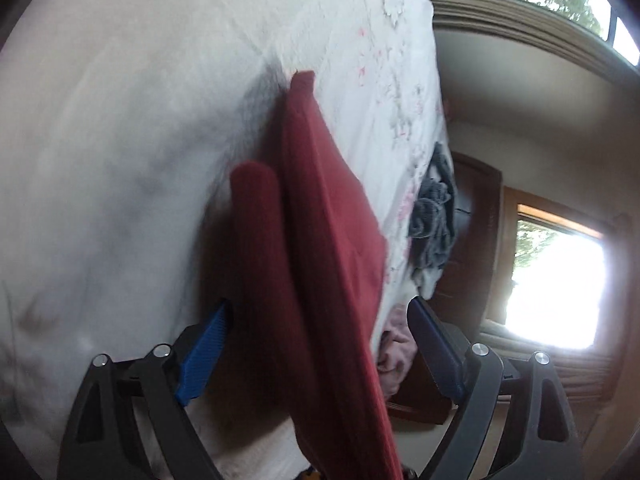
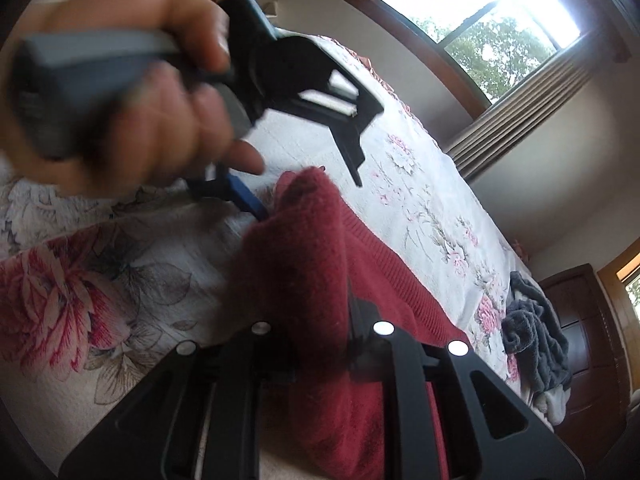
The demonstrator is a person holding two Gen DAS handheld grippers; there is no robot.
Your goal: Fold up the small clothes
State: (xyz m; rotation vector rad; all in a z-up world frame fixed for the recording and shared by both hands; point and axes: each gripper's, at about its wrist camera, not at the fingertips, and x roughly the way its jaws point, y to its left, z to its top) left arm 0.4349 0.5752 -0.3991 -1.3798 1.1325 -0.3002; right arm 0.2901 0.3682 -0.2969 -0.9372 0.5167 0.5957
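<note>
A dark red knit garment (image 1: 332,208) lies partly folded on the white floral bedspread (image 1: 140,100). My left gripper (image 1: 320,307) is open, and a fold of the garment runs between its blue pads (image 1: 208,344) without being pinched. In the right wrist view a hand (image 2: 140,100) holds the left gripper (image 2: 308,198) above the far corner of the red garment (image 2: 312,264), one blue pad touching the cloth. My right gripper (image 2: 320,320) is shut on a bunched edge of the garment, which hides its fingertips.
A crumpled grey garment (image 2: 536,328) lies near the bedspread's (image 2: 420,200) far edge, with a pink cloth (image 1: 396,352) below it. A dark wooden cabinet (image 2: 580,320) stands beyond the bed. Windows (image 2: 480,20) with curtains line the walls.
</note>
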